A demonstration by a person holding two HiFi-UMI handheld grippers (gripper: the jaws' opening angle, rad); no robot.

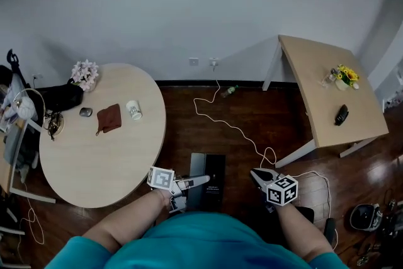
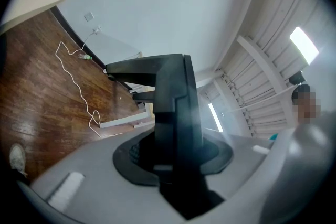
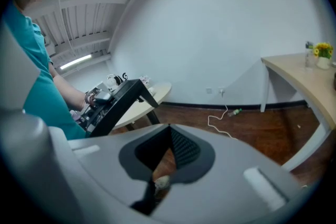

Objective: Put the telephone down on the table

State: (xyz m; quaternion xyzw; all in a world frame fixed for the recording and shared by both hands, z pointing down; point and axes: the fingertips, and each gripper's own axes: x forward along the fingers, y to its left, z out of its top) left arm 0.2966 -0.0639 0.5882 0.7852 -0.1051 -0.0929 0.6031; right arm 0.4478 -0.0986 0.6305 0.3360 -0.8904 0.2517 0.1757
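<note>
Left gripper (image 1: 199, 181) clamped on black slab-shaped telephone (image 1: 211, 191); phone juts to its 3 o'clock, above dark wood floor (image 1: 252, 116). Right gripper (image 1: 255, 174) closed, empty, at phone's 3 o'clock, apart. Round beige table (image 1: 94, 160) at 10 o'clock, rectangular beige table (image 1: 315, 72) at 2 o'clock.
</note>
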